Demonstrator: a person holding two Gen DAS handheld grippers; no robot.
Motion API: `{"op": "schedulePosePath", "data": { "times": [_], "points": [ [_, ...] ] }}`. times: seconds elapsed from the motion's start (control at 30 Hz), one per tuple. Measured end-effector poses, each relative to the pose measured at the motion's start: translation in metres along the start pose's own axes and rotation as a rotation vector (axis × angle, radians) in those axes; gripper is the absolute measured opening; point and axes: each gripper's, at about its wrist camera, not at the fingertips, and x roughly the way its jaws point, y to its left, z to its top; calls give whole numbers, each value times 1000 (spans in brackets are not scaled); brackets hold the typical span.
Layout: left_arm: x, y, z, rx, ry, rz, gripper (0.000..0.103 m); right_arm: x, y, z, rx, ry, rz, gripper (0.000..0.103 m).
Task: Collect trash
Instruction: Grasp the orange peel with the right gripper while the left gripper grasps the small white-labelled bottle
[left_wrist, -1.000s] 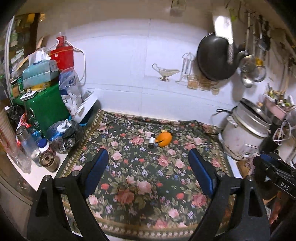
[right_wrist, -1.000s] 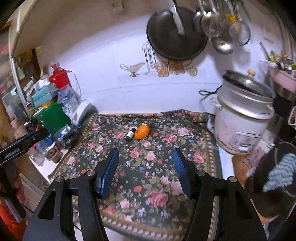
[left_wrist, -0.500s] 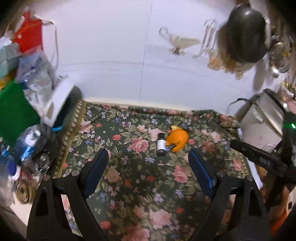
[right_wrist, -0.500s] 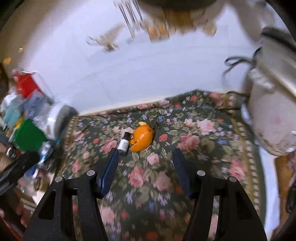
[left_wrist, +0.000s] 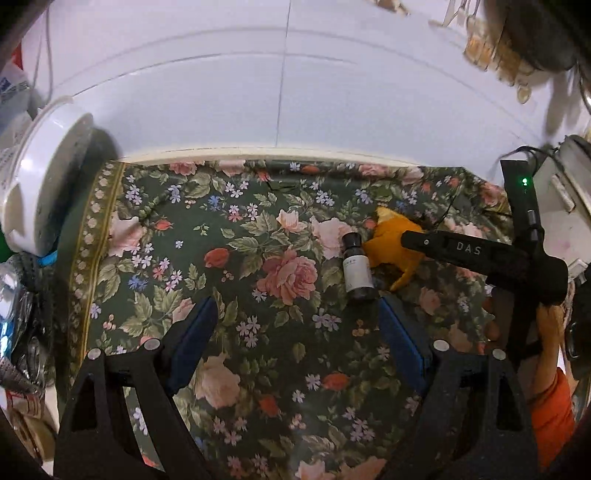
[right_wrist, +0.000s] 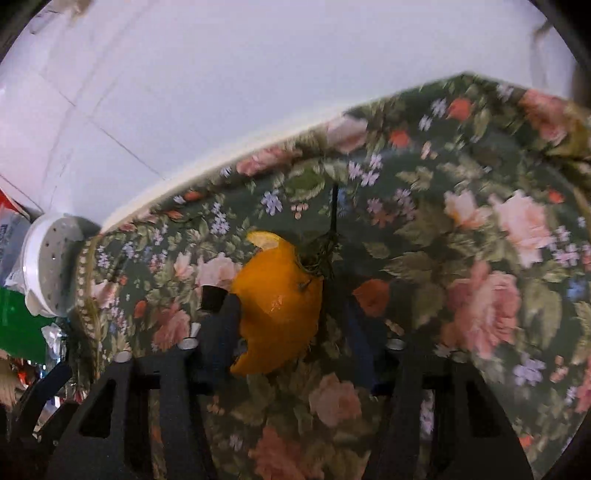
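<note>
While the right gripper (right_wrist: 286, 325) closes its fingers around the curled orange peel (right_wrist: 279, 304), just beside the small dark glass bottle (left_wrist: 356, 269), they could knock it rolling; the left gripper (left_wrist: 295, 332) gapes empty.

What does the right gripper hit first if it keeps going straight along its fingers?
Most likely the orange peel: it already sits between the closing jaws of the right gripper, lying on the flowered cloth. Whether the pads touch it yet is unclear. The small bottle lies just beside.
</note>
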Motion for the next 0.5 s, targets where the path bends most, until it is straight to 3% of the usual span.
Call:
{"op": "schedulePosePath", "data": {
  "times": [0.17, 0.5],
  "points": [
    [28, -3, 5, -8, 46, -37, 87, -6, -4, -1, -12, -22, 2, 26],
    [93, -37, 11, 38, 144, -92, 71, -65, -18, -17, -47, -123, -93, 22]
  ]
}}
